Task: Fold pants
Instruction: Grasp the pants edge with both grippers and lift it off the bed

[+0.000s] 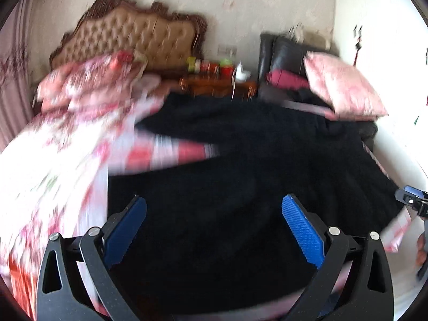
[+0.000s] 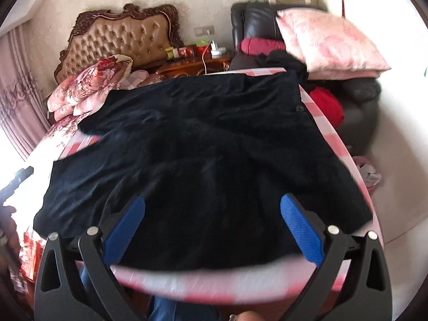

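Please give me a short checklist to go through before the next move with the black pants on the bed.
1. Left tool open and holding nothing: ok.
2. Right tool open and holding nothing: ok.
3. Black pants spread on the bed, not bunched: ok, a few wrinkles.
4. Pant legs lying evenly on each other: cannot tell, the fabric is too dark.
5. Pink pillow off the pants: cannot tell, it lies close to their far corner.
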Demonstrator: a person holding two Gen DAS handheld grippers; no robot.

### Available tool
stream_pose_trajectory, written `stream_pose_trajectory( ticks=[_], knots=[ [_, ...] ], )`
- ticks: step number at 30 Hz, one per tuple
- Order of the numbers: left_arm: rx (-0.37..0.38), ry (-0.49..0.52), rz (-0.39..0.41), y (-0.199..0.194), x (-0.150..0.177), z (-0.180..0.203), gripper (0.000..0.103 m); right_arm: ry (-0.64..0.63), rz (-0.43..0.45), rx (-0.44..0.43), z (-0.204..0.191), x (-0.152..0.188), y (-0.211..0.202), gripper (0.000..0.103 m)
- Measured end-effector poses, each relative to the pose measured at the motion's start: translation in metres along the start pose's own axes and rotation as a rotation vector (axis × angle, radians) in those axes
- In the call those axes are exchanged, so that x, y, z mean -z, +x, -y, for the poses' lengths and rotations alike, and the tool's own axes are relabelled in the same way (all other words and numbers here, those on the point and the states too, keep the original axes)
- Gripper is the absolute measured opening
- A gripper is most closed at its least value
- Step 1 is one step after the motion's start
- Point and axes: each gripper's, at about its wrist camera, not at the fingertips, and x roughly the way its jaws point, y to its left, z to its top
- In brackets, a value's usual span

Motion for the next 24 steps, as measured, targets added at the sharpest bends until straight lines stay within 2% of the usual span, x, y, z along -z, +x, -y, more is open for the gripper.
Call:
stream_pose_trajectory(
  ticks=[2,4,5,9,12,14,17,19,20,23,24],
  knots=[
    [0.031,0.029,-0.01,0.034,-0.036,-0.021,0.098,0.001,-0.027,0.014,0.02,-0.034,0.02,0.102],
    [0.019,0.047,-0.045,0.075,-0.071,-0.044,0.098,-0.008,-0.066,0.037,0.039,-0.077,0.048,0.102],
    [0.018,0.056,-0.063,0.097,-0.089,-0.056,0.098,-0.007,-0.077,0.017,0.049,-0.093,0.059,0.102],
    [0.008,0.044,-0.165,0.198,-0.159,-0.116,0.097,0.084,-0.182,0.011,0.105,-0.16,0.132,0.102],
    [0.045,0.039,-0.199,0.258,-0.201,-0.152,0.091,0.117,-0.243,-0.008,0.132,-0.196,0.172,0.102],
    [0.109,0.035,-0.239,0.298,-0.227,-0.165,0.091,0.124,-0.275,-0.03,0.148,-0.216,0.194,0.102],
    [0.116,0.065,-0.292,0.35,-0.246,-0.171,0.091,0.124,-0.283,-0.073,0.166,-0.24,0.217,0.102],
    [0.158,0.054,-0.326,0.384,-0.256,-0.176,0.091,0.126,-0.284,-0.106,0.176,-0.254,0.232,0.102],
    [0.202,0.031,-0.356,0.404,-0.259,-0.179,0.091,0.133,-0.285,-0.116,0.18,-0.26,0.239,0.102],
    [0.23,0.047,-0.396,0.441,-0.258,-0.18,0.091,0.132,-0.3,-0.134,0.188,-0.27,0.254,0.102],
    [0.253,0.047,-0.415,0.453,-0.257,-0.18,0.087,0.125,-0.314,-0.135,0.19,-0.272,0.26,0.102]
  ],
)
